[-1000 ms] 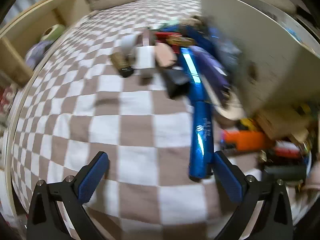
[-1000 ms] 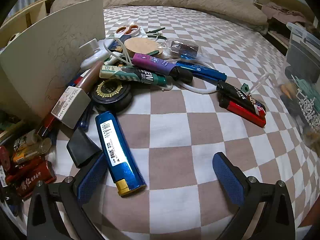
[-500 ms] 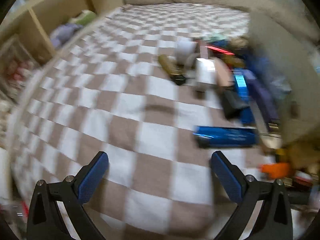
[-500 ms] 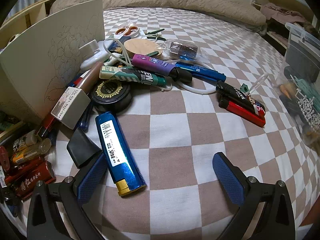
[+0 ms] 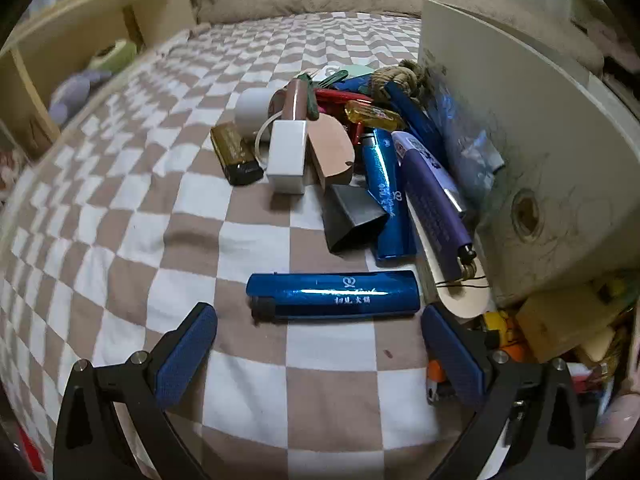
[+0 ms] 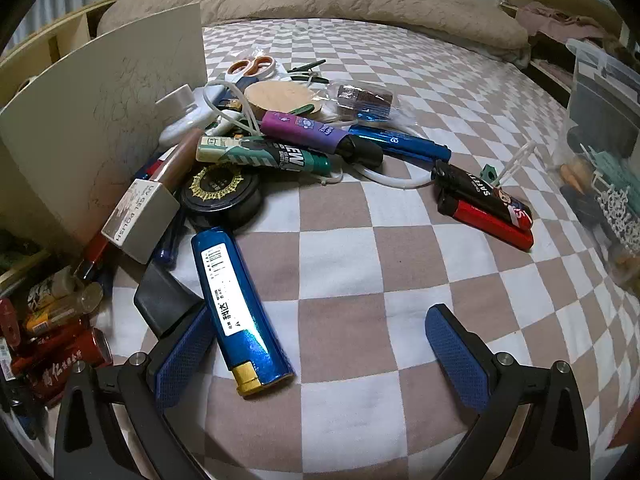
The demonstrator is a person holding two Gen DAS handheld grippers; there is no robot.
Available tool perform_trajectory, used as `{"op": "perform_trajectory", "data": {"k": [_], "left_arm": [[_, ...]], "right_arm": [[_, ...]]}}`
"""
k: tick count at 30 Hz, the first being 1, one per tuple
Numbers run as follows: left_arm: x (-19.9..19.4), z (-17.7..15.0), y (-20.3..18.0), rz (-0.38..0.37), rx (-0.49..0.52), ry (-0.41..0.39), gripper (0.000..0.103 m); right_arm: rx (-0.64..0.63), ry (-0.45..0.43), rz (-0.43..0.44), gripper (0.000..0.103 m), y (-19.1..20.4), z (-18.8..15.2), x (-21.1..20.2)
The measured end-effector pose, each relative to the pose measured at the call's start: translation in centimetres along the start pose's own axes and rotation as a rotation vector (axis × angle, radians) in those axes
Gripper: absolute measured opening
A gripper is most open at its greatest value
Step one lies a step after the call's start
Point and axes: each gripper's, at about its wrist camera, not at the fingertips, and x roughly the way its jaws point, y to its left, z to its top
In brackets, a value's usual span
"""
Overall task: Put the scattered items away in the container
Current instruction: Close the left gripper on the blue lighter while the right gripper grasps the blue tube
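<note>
A pile of small items lies on a brown-and-white checked bedspread (image 5: 120, 200). In the left wrist view a blue lighter (image 5: 334, 295) lies crosswise just ahead of my open, empty left gripper (image 5: 318, 344). Behind it sit a black cap (image 5: 352, 220), a white box (image 5: 287, 156) and a purple lighter (image 5: 432, 204). The container (image 5: 540, 168) is a cream box on the right with items in it. In the right wrist view another blue lighter (image 6: 236, 308) lies by the left finger of my open, empty right gripper (image 6: 320, 352). Red and black lighters (image 6: 486, 208) lie right.
A wooden shelf (image 5: 80, 52) runs along the left of the bed. A beige blanket (image 6: 340, 0) lies at the far end. A clear plastic bin (image 6: 604, 140) with small things stands at the right edge in the right wrist view. Scissors (image 6: 252, 66) lie behind the pile.
The left gripper has swung round and the view has settled; the blue lighter that lay lengthwise by its right finger now lies crosswise in front of it. The right gripper has barely moved.
</note>
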Motion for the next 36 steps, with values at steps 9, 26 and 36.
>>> {"op": "perform_trajectory", "data": {"k": [9, 26, 36], "left_arm": [[0.4, 0.2, 0.5, 0.012, -0.038, -0.025, 0.103], [-0.3, 0.1, 1.0, 0.007, -0.042, -0.039, 0.084], [-0.5, 0.0, 1.1, 0.001, -0.045, -0.037, 0.083]], "right_arm": [[0.085, 0.031, 0.043, 0.103, -1.5, 1.1, -0.9], [0.123, -0.073, -0.070, 0.103, -4.2, 1.9, -2.2], [0.002, -0.073, -0.031, 0.103, 0.3, 2.9, -0.5]]}}
